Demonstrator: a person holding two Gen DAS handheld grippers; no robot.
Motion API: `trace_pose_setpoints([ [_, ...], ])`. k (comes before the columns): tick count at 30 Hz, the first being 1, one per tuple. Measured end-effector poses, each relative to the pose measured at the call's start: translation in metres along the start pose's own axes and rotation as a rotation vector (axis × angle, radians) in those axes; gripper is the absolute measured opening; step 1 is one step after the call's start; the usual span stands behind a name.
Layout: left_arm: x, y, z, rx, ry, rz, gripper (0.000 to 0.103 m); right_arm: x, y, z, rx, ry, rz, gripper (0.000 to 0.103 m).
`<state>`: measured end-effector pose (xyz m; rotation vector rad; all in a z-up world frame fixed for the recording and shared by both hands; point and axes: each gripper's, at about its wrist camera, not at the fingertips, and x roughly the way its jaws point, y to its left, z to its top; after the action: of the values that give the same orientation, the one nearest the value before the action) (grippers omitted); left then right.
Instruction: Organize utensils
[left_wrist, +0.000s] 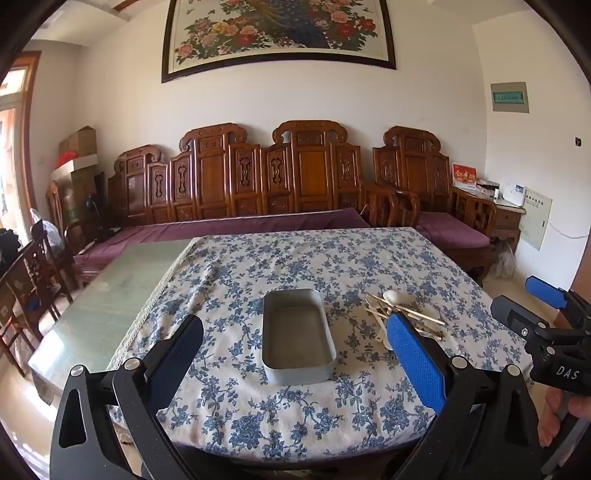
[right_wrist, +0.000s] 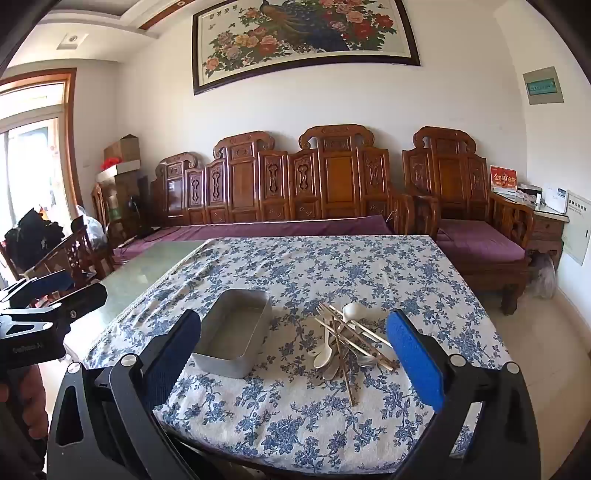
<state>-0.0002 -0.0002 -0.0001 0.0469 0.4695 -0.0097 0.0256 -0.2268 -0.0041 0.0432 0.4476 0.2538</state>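
Utensils (right_wrist: 345, 341) untouched beside tin (right_wrist: 233, 334); both grippers' fingers (right_wrist: 415, 363) wide apart.

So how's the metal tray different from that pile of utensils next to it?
The metal tray is one grey rectangular container, and it is empty; the utensil pile is a loose heap of chopsticks, pale spoons and a fork lying crossed over each other. The tray sits squarely, the pile sprawls untidily. Both rest on the blue floral tablecloth, side by side, untouched by either gripper.
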Motion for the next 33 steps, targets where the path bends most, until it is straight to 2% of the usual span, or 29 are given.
trace_pose_setpoints([
  [33, -0.0040, 0.0010, 0.0065, -0.005, -0.002, 0.000, 0.097, -0.0010, 0.0011, 0.0012, 0.007, -0.009, 0.004, 0.101],
])
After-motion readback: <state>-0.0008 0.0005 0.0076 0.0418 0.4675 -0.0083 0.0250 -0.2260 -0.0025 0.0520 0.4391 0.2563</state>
